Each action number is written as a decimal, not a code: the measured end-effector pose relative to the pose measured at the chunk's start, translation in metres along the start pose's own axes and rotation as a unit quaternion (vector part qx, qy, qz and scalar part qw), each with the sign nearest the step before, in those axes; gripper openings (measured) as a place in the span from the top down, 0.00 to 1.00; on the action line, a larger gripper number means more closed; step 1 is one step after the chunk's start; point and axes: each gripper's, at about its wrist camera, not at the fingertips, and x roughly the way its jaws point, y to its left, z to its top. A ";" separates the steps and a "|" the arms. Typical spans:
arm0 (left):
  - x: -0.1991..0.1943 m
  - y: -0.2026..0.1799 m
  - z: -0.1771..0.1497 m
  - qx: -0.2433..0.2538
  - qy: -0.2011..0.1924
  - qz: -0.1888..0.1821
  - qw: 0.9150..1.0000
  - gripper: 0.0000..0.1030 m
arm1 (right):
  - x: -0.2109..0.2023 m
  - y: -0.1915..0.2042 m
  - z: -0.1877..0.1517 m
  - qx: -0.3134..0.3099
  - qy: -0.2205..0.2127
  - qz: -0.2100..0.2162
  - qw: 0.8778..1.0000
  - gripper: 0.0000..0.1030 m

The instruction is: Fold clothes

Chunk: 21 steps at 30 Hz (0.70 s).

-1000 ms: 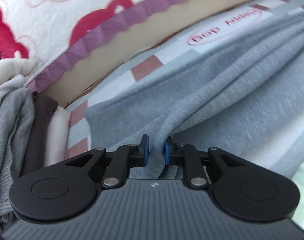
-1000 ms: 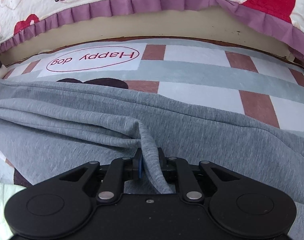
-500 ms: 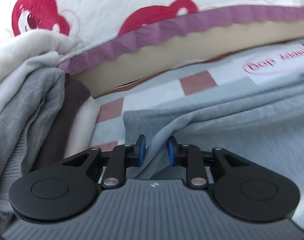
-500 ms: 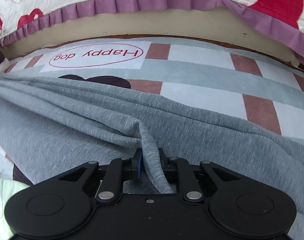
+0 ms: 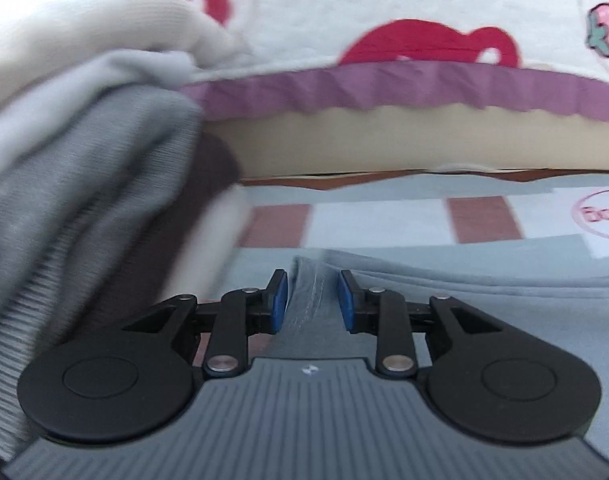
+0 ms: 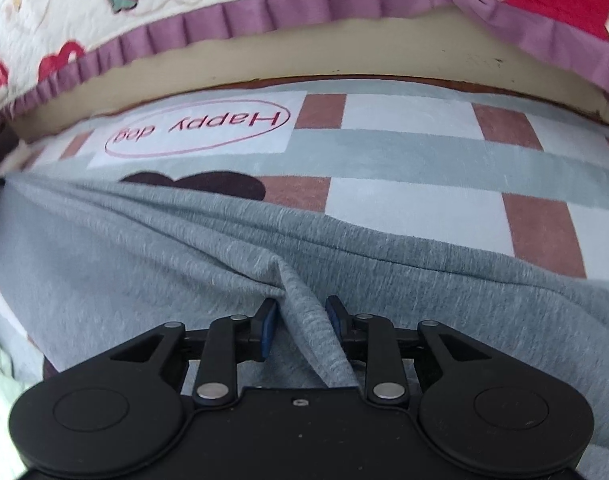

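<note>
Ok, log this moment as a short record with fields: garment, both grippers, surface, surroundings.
garment: grey garment spread on the mat, wrinkled, a ridge of it standing between each gripper's pads
left gripper: open, blue pads either side of a fabric fold, gaps visible
right gripper: pads parted around a raised ridge, grip not clear
surface: checked mat with a "Happy dog" label
surroundings: pile of clothes at left; quilt with purple frill behind

checked mat [image 6: 416, 196], purple-frilled bear quilt [image 6: 240, 8]
</note>
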 end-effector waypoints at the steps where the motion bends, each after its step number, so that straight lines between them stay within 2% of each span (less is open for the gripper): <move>1: 0.000 -0.002 -0.002 0.007 0.002 -0.004 1.000 0.73 | -0.001 0.002 0.000 -0.006 -0.009 0.000 1.000 0.71; 3: -0.001 -0.005 -0.007 0.022 0.007 -0.013 1.000 0.74 | -0.003 0.007 0.000 -0.018 -0.029 0.000 0.999 0.77; 7: -0.001 -0.012 -0.016 0.050 0.016 -0.031 0.998 0.73 | -0.005 0.009 0.006 -0.002 -0.070 -0.006 0.998 0.78; 12: 0.000 -0.020 -0.027 0.080 0.029 -0.049 0.995 0.73 | 0.011 0.014 0.011 -0.012 -0.056 -0.037 0.998 0.82; 13: 0.005 -0.018 -0.028 0.070 0.032 -0.044 0.996 0.73 | 0.011 0.016 0.014 -0.020 -0.058 -0.045 0.997 0.84; 14: 0.008 -0.014 -0.027 0.056 0.032 -0.041 0.997 0.73 | 0.012 0.019 0.016 -0.028 -0.060 -0.053 0.996 0.95; 18: 0.009 -0.004 -0.022 0.033 0.042 -0.009 0.999 0.73 | 0.017 0.034 0.027 -0.064 -0.049 -0.100 0.992 0.92; 20: -0.001 -0.002 -0.020 0.021 0.033 -0.025 0.999 0.75 | 0.011 0.048 0.031 -0.078 -0.059 -0.137 0.986 0.91; 21: -0.012 -0.003 -0.018 0.013 0.019 -0.043 0.999 0.75 | 0.004 0.056 0.032 -0.077 -0.077 -0.149 0.983 0.78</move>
